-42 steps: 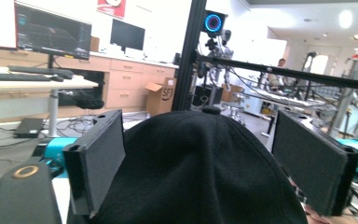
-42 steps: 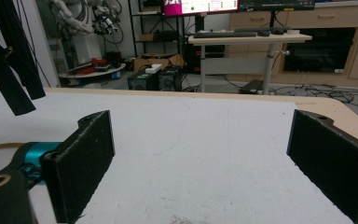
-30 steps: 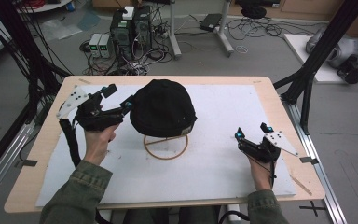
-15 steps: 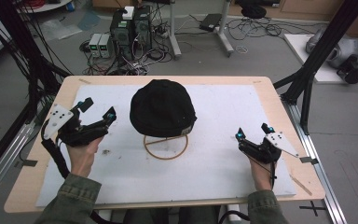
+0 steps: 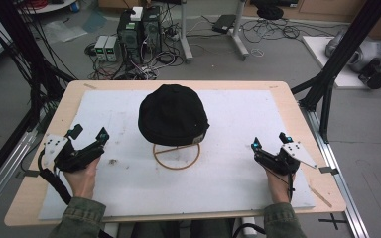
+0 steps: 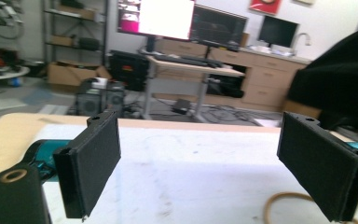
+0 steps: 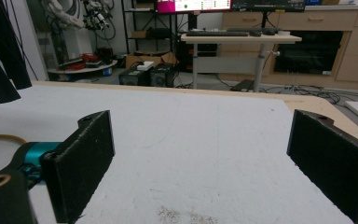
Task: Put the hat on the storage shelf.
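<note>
Near the counter's left edge, the left gripper rests low in the person's hand, fingers wide apart and empty. At the counter's middle, a black cap sits on a wire stand. Near the right edge, the right gripper has its fingers spread apart, empty.

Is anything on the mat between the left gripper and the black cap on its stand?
Nothing visible does. The left gripper, jaws open, sits left of the black cap on its wire stand, with bare white mat between them apart from a small speck of debris.
</note>
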`<action>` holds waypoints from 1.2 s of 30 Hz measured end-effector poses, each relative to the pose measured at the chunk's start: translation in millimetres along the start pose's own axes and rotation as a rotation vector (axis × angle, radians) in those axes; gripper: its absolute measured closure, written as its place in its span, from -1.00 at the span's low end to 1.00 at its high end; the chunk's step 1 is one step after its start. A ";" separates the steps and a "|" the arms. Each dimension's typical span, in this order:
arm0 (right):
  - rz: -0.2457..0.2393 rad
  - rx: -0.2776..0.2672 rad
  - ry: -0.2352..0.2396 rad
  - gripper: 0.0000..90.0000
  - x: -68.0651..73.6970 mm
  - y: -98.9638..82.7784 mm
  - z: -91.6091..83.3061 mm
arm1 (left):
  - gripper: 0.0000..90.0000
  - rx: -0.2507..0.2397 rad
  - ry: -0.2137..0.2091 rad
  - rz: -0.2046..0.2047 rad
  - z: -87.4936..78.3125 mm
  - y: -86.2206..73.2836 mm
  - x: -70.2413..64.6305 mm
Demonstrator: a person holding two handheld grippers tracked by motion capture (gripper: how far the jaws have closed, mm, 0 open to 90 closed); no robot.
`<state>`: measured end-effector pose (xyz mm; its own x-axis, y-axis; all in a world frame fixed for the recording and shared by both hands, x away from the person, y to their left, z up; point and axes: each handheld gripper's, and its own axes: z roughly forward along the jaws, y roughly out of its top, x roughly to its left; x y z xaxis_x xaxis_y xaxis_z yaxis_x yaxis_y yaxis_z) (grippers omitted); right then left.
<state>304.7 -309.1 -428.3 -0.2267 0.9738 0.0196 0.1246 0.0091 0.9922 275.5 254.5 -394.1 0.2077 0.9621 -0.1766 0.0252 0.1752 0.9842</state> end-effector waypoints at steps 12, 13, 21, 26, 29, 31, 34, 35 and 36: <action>-0.030 -0.008 -0.039 -0.86 6.6 -6.5 -3.5 | -0.70 0.020 0.168 0.081 -20.1 -28.4 15.9; -0.034 -0.014 -0.044 -0.86 7.3 -7.0 -3.8 | -0.70 0.027 0.169 0.088 -21.4 -29.5 16.1; -0.037 -0.023 -0.059 -0.86 11.2 -12.4 -5.5 | -0.70 0.031 0.161 0.108 -27.0 -39.6 16.7; -0.033 -0.012 -0.054 -0.86 12.3 -13.9 -6.2 | -0.70 0.039 0.157 0.098 -25.2 -43.8 19.0; -0.023 -0.011 -0.053 -0.86 12.3 -14.1 -6.7 | -0.70 0.031 0.160 0.103 -25.6 -43.6 19.4; -0.026 -0.010 -0.056 -0.86 10.7 -14.6 -6.7 | -0.70 0.033 0.159 0.104 -25.3 -43.8 19.6; -0.010 -0.006 -0.054 -0.85 9.4 -15.2 -6.8 | -0.70 0.033 0.161 0.102 -25.5 -43.9 20.0; -0.004 -0.004 -0.053 -0.85 9.2 -15.3 -7.2 | -0.70 0.032 0.163 0.103 -25.5 -43.9 20.1; -0.008 -0.007 -0.055 -0.85 8.6 -15.2 -7.1 | -0.70 0.030 0.163 0.100 -25.6 -43.9 20.2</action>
<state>294.1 -302.6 -442.3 -0.1746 0.9846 0.0051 0.1160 0.0155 0.9931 253.6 271.7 -441.2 0.0493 0.9959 -0.0753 0.0419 0.0732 0.9964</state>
